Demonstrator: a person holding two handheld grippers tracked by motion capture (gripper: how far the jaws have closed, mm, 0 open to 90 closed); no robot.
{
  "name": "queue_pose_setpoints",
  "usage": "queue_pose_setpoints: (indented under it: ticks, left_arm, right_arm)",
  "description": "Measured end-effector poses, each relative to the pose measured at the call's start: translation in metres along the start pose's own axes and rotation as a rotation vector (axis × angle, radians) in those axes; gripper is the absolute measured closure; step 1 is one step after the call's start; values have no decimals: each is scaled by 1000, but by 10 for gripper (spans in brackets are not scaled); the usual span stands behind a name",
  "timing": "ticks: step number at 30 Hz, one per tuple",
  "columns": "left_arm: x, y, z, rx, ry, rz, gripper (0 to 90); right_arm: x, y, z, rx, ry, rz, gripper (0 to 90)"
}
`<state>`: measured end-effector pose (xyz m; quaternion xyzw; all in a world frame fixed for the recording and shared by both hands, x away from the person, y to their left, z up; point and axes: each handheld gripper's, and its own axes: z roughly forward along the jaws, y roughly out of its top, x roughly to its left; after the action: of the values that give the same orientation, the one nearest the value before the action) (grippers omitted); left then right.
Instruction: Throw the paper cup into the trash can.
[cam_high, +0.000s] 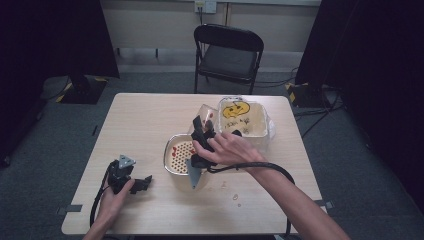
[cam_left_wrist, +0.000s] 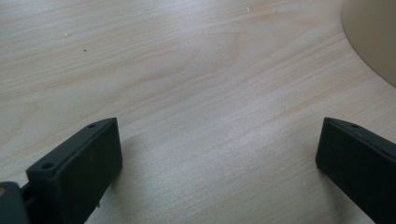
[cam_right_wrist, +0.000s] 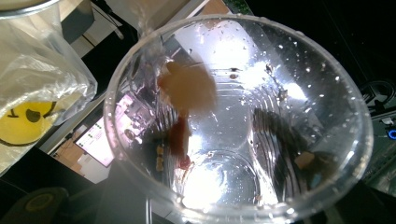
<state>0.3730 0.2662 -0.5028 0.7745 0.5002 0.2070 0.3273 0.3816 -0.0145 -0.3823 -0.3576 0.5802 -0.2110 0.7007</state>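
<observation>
A clear plastic cup (cam_high: 205, 114) is tilted in the air between a metal bowl (cam_high: 170, 159) and a bag-lined bin (cam_high: 260, 131), and my right gripper (cam_high: 201, 129) is shut on it. In the right gripper view I look into the cup's mouth (cam_right_wrist: 238, 116); wet red and tan scraps (cam_right_wrist: 184, 93) cling to its wall. The bowl holds a perforated strainer with red bits (cam_high: 181, 150). My left gripper (cam_high: 141, 184) rests open on the table at the front left, its jaws (cam_left_wrist: 217, 128) wide apart over bare wood.
The bin's clear bag shows a yellow smiley face (cam_high: 235, 109) (cam_right_wrist: 21, 119). The bowl's rim (cam_left_wrist: 373, 37) curves in at the left gripper view's top right. A black folding chair (cam_high: 227, 55) stands behind the wooden table (cam_high: 145, 115). Small stains (cam_high: 235, 196) mark the front right.
</observation>
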Motion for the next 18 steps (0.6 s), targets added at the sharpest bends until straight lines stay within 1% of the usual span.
queue_pose_setpoints:
  ticks: [2,3,5,7,8,9,10,12,13,14,15,16,17,18]
  left_arm:
    - [0,0,0,0,0,0,0]
    - [0,0,0,0,0,0,0]
    - [0,0,0,0,0,0,0]
    - [0,0,0,-1,0,0,0]
    - [0,0,0,0,0,0,0]
    - [0,0,0,0,0,0,0]
    - [0,0,0,0,0,0,0]
    - [0,0,0,0,0,0,0]
    - [0,0,0,0,0,0,0]
    - [0,0,0,0,0,0,0]
    - [0,0,0,0,0,0,0]
    - [0,0,0,0,0,0,0]
    - [0,0,0,0,0,0,0]
    - [0,0,0,0,-1,-3,0]
  right_arm:
    - [-1,-1,0,3,8,13,523]
    - [-2,-2,0,5,2,13,523]
    - [-5,-4,0,5,8,33,523]
    - [-7,-5,0,7,12,56,523]
    - [-8,-6,1,4,14,86,523]
    - [-9,-6,2,-5,24,143,523]
    - [-11,-7,2,-4,35,165,523]
    - [-15,-10,2,-29,107,290,523]
    - [-16,-11,3,-29,105,323,524]
    - [-17,-13,5,-32,117,360,525]
    - [-19,-15,6,-41,143,422,525]
    - [-19,-16,7,-47,153,464,525]
    - [-20,-18,9,-55,167,524,525]
    - [-22,-20,10,-65,203,592,525]
